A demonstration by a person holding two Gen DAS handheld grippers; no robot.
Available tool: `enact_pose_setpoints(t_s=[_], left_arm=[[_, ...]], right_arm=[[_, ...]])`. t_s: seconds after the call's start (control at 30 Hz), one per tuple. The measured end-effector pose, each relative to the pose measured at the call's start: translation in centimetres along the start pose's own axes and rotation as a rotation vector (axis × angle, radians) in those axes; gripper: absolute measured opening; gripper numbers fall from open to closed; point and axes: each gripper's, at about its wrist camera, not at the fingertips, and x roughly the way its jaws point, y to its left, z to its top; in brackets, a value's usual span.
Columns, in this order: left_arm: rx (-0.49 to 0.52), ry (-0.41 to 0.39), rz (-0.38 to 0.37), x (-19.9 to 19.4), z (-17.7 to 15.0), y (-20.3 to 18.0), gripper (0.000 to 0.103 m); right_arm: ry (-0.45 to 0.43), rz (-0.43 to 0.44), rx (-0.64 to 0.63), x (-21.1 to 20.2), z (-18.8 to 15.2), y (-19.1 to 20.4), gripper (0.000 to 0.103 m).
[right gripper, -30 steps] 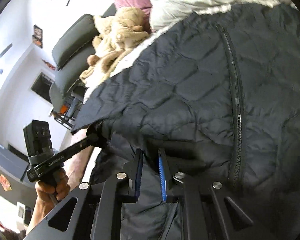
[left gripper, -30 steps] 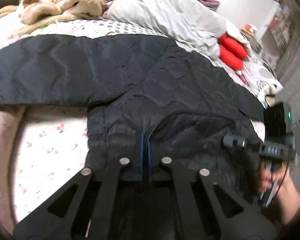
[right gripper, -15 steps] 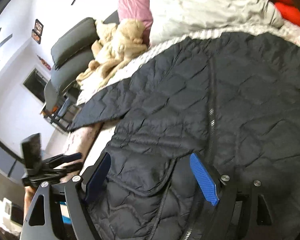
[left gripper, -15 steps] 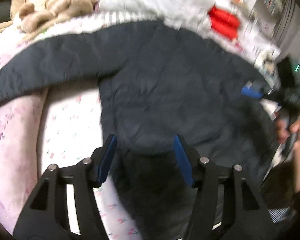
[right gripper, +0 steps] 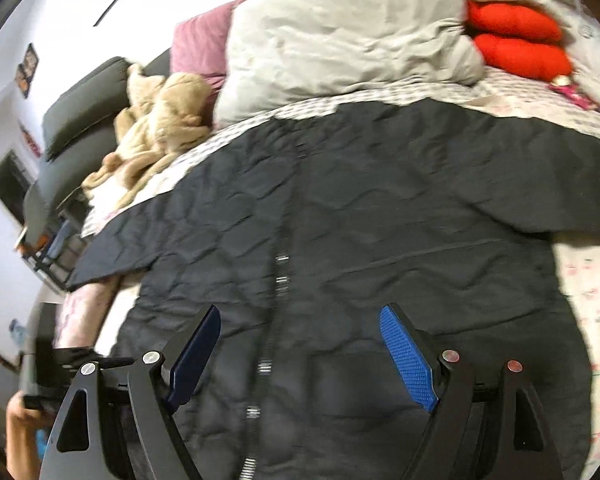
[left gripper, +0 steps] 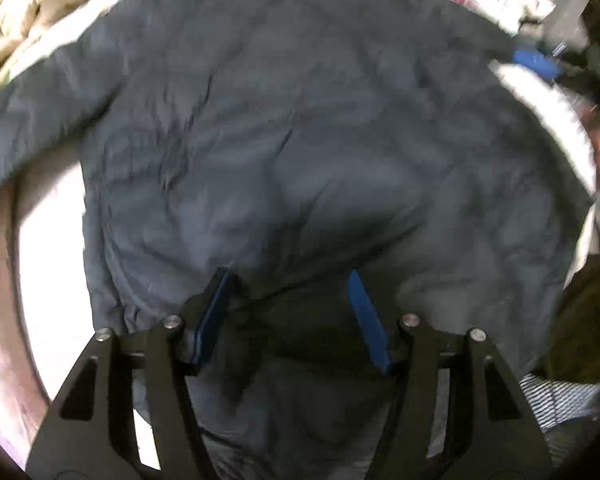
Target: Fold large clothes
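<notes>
Tongs (right gripper: 300, 356) agape, tilted down over jacket (right gripper: 380, 220).

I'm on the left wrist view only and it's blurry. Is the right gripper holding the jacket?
Observer: No. The right gripper is open above the black jacket, with nothing clamped.
Operator: Where's the zipper?
Observer: The zipper runs lengthwise down the jacket and passes between the right gripper's fingers in its view.
Operator: What's beyond the jacket?
Observer: A crumpled grey duvet, with two red cushions beside it.
</notes>
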Motion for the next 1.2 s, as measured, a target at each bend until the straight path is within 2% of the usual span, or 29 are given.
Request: enact_pose_setpoints(t_s=[0.07,0.1,0.2,0.27,0.37,0.5,0.6,0.67,0.73,0.77,0.87,0.93,1.0,1.07,1.17,1.2], left_arm=[[-0.025,-0.084,-0.038,-1.7,1.2,-0.8,0.075],[-0.035,-0.118,-0.05,-2.4,1.9,-1.3,0.086],[-0.047,-0.185,-0.082,-2.9,4.5,-3.3,0.089],[-0.053,-0.197,-0.103,-2.2,6.4,-5.2,0.097],[-0.063,-0.2,-0.14,-0.8,8.1,-6.9,0.098],[-0.099,-0.18,-0.197,2.9,10.3,-9.2,0.098],[-0.176,-0.178,-0.3,6.0,11.6,-9.7,0.098],[-0.217,-0.182,-0.34,7.3,12.2,-9.8,0.091],[-0.254,-0.17,-0.37,9.1,13.0,-9.9,0.071],[-0.261,-0.167,-0.378,9.5,13.2,-10.2,0.066],[-0.281,-0.162,-0.388,11.1,13.7,-10.9,0.042],[-0.279,-0.163,-0.432,11.4,13.7,-11.6,0.003],[-0.253,-0.192,-0.471,10.2,13.3,-12.3,0.004],[-0.163,-0.237,-0.505,8.1,12.3,-13.5,0.004],[-0.05,-0.215,-0.525,6.8,10.4,-15.1,0.005],[-0.026,-0.196,-0.515,6.9,9.8,-15.4,0.009]], right_arm=[[-0.011,-0.027,0.032,-0.9,0.2,-1.9,0.084],[-0.019,-0.044,0.052,-1.2,0.4,-2.9,0.084],[-0.032,-0.082,0.121,-2.0,0.8,-5.4,0.084],[-0.032,-0.097,0.158,-2.5,0.9,-6.5,0.084],[-0.015,-0.114,0.172,-2.9,1.0,-7.6,0.089],[0.026,-0.133,0.182,-2.9,0.9,-8.3,0.096],[0.044,-0.152,0.189,-3.0,0.7,-9.1,0.101],[0.05,-0.158,0.207,-3.2,0.6,-9.8,0.101],[0.053,-0.15,0.239,-3.4,0.6,-10.7,0.101],[0.055,-0.147,0.262,-3.5,0.6,-11.2,0.101],[0.043,-0.14,0.301,-4.0,0.9,-12.2,0.101],[0.028,-0.144,0.317,-4.4,1.0,-12.8,0.101],[0.013,-0.148,0.335,-5.1,1.1,-13.3,0.101],[-0.013,-0.155,0.341,-6.0,1.2,-13.5,0.101],[-0.056,-0.162,0.319,-7.3,1.3,-13.2,0.101],[-0.064,-0.163,0.313,-7.4,1.4,-13.1,0.101]])
